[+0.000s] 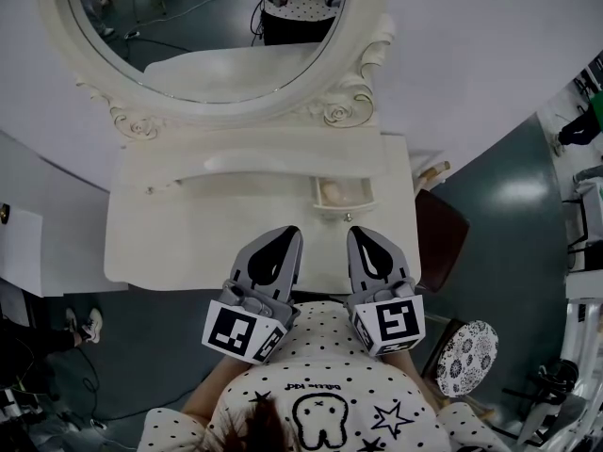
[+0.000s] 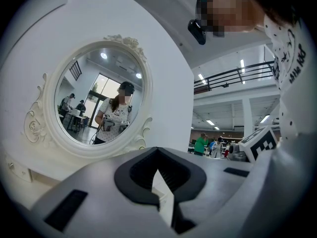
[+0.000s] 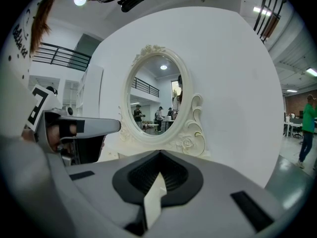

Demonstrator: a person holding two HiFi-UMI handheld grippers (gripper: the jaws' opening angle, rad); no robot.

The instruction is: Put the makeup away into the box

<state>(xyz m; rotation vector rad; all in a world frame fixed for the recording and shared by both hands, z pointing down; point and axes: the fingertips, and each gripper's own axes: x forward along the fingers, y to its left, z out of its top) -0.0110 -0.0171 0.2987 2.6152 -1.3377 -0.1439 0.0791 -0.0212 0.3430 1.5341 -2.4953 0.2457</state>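
Note:
A white dressing table (image 1: pixel 188 234) with an oval mirror (image 1: pixel 207 26) fills the head view. A small drawer (image 1: pixel 341 194) stands open at its back right, with a pale rounded thing inside that is too small to name. No other makeup shows on the tabletop. Over the table's near edge my left gripper (image 1: pixel 291 233) and right gripper (image 1: pixel 357 233) sit side by side, pointing at the mirror. Both are shut with nothing between their jaws. In the left gripper view the left gripper (image 2: pixel 157 150) faces the mirror (image 2: pixel 99 100); in the right gripper view so does the right gripper (image 3: pixel 159 154).
A brown chair (image 1: pixel 443 234) stands right of the table, and a round patterned stool (image 1: pixel 466 358) is near my right side. A white cabinet (image 1: pixel 19 252) and a pair of shoes (image 1: pixel 85 326) are on the left. Several people stand far off in the hall.

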